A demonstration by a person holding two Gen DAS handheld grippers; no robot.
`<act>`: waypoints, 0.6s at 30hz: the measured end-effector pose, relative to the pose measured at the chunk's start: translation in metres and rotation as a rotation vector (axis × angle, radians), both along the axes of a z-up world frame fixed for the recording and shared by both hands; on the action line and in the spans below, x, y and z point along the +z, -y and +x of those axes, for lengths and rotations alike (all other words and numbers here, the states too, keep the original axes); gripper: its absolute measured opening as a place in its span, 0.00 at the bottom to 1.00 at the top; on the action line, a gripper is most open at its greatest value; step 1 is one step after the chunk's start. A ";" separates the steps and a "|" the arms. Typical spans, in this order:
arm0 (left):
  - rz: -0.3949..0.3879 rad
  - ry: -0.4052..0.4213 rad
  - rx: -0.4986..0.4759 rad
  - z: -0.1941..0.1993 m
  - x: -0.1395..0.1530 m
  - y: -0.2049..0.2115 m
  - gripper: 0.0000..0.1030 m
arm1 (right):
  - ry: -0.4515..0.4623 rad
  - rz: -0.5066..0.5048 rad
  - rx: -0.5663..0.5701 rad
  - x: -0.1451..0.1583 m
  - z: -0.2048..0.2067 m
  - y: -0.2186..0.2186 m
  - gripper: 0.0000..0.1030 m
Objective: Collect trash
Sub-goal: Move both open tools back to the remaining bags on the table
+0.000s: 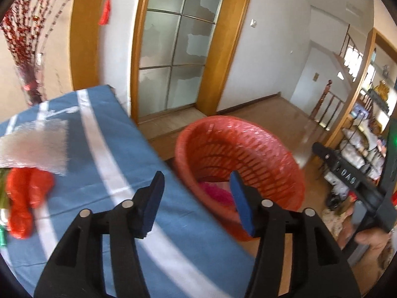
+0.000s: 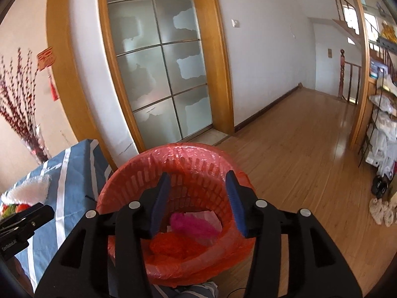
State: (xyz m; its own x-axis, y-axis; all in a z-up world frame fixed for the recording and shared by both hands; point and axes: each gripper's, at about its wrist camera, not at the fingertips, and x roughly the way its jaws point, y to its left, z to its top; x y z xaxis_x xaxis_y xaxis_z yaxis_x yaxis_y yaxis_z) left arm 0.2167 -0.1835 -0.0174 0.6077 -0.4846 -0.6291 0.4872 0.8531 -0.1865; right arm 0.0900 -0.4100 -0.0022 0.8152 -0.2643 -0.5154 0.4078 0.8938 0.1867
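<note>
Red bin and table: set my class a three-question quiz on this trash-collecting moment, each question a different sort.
1. True or false: the right gripper holds a piece of trash.
2. Which lies in the red bin? A) a pink item B) a green bottle C) a shoe
3. Fill in: the red plastic bag lies on the ____ tablecloth.

Key: 1 false, it is open and empty, as is the left gripper; 2 A; 3 blue.
</note>
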 end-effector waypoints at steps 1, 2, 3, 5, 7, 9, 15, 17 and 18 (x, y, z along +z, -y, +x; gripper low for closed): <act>0.010 0.004 0.013 -0.002 0.000 -0.007 0.54 | -0.001 -0.006 0.008 0.001 0.001 -0.003 0.46; 0.019 0.009 0.028 -0.004 0.001 -0.015 0.55 | -0.002 -0.011 0.018 0.001 0.002 -0.007 0.46; 0.024 0.015 0.038 -0.005 0.002 -0.020 0.56 | -0.003 -0.016 0.033 0.002 0.003 -0.013 0.46; 0.040 0.036 0.070 -0.010 0.004 -0.035 0.57 | -0.006 -0.025 0.058 0.004 0.005 -0.022 0.46; 0.058 0.060 0.112 -0.013 0.007 -0.054 0.58 | -0.008 -0.041 0.092 0.007 0.007 -0.035 0.46; 0.065 0.071 0.149 -0.016 0.010 -0.074 0.58 | -0.011 -0.058 0.134 0.009 0.009 -0.052 0.47; 0.093 0.094 0.274 -0.023 0.010 -0.138 0.59 | -0.010 -0.059 0.268 0.015 0.020 -0.098 0.47; 0.102 0.099 0.314 -0.027 0.010 -0.159 0.59 | -0.013 -0.051 0.320 0.016 0.025 -0.117 0.47; 0.108 0.101 0.342 -0.028 0.010 -0.172 0.59 | -0.013 -0.052 0.342 0.017 0.028 -0.126 0.47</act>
State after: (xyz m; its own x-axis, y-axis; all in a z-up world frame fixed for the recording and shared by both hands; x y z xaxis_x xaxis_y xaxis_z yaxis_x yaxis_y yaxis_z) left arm 0.1883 -0.0117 -0.0073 0.7846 -0.1773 -0.5942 0.1822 0.9819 -0.0524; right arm 0.1178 -0.2843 0.0147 0.8544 -0.0028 -0.5196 0.0846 0.9874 0.1337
